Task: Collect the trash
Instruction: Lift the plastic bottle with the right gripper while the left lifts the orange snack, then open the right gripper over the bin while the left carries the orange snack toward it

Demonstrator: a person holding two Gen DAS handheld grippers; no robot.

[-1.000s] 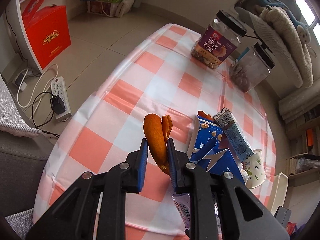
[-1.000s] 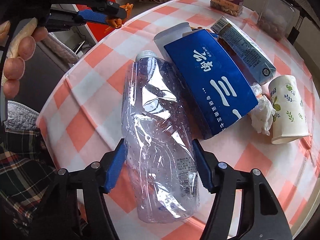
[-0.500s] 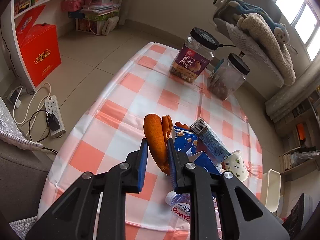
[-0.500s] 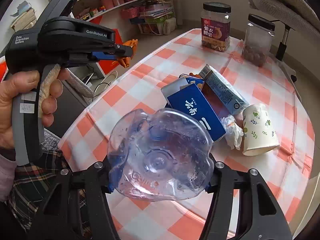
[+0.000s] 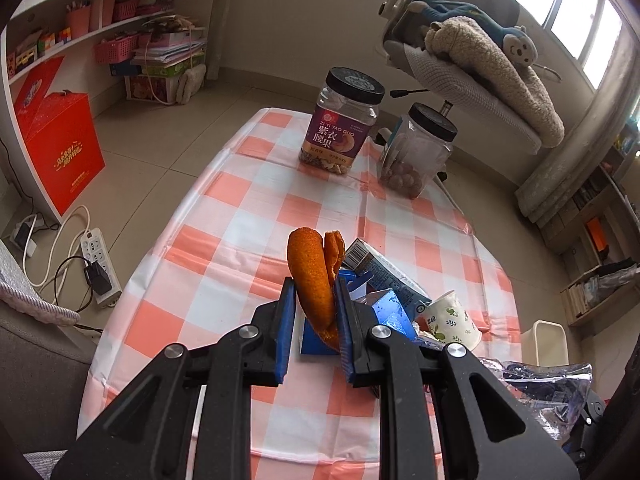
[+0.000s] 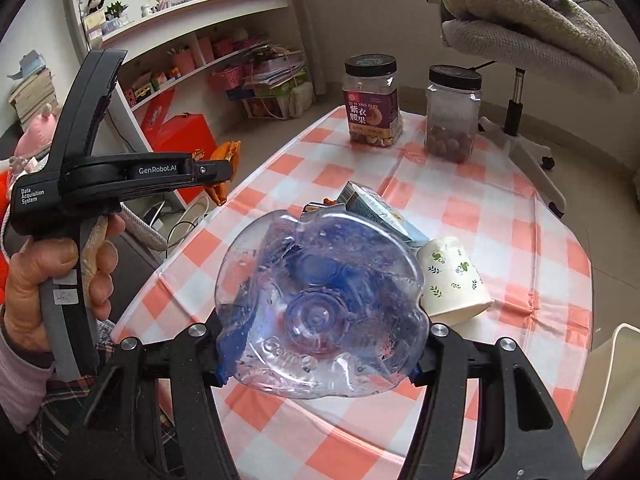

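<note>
1. Left gripper (image 5: 316, 312): we hold a curled strip of orange peel (image 5: 314, 280) clamped between the blue pads, at the centre of the left view. A second ago the peel hung close over the tablecloth; now we carry it higher, with the whole table spread below.

2. Right gripper (image 6: 320, 344): we hold a crushed clear plastic bottle (image 6: 320, 312), its base turned to the lens and filling the lower centre of the right view. A second ago it lay flat on the cloth between wide jaws; now the jaws grip its sides and it is off the table.

3. Still on the checked tablecloth (image 5: 256, 208): blue carton (image 5: 390, 310), a narrow drink carton (image 5: 380, 268) behind it, and a paper cup (image 6: 454, 276) lying on its side, right of centre in both views.

4. Not trash, in our judgement: a cashew jar (image 5: 342, 122) and a second clear jar (image 5: 418, 152) at the far end, upper centre.

5. A white bin (image 5: 550, 344) shows at the right edge, beside the table.

6. Meaning: two pieces are lifted at once; we judge the next step is carrying both to the bin, then returning for the cartons and cup.
</note>
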